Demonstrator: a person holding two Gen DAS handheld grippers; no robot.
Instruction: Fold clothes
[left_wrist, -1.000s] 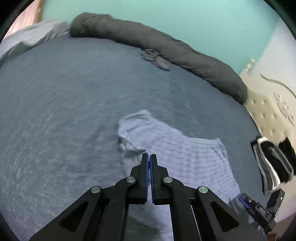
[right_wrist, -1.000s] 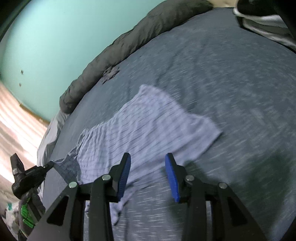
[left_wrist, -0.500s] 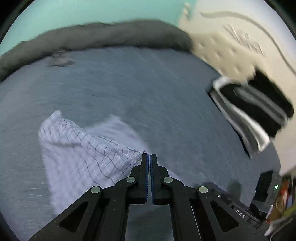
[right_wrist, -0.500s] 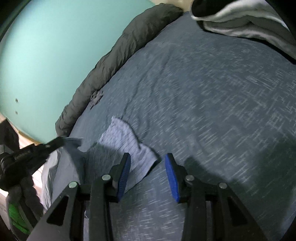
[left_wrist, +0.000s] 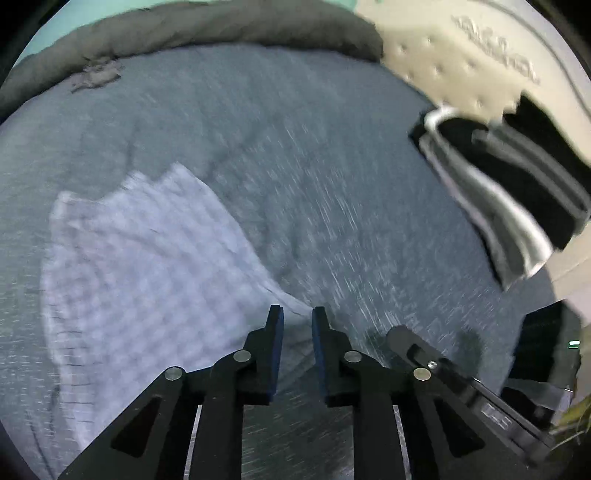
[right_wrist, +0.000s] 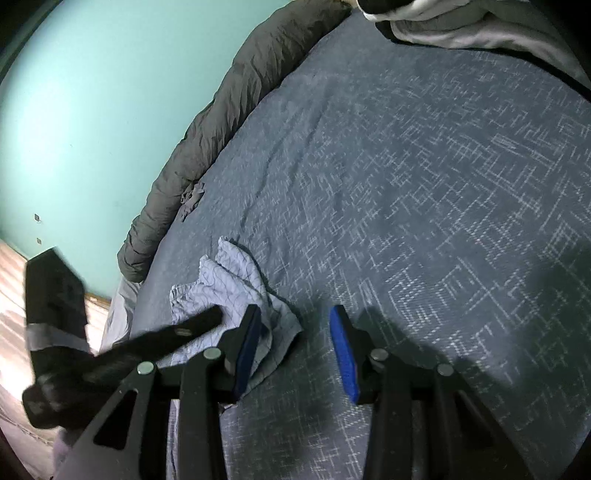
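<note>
Where just-parted left gripper (left_wrist: 297, 317) jaws gape, checked cloth (left_wrist: 147, 266) corner between.

Dim indoor light, motion blur, fisheye bending, dark vignetted corners

Both wrist cams down; share bed (left_wrist: 332, 184)
</note>
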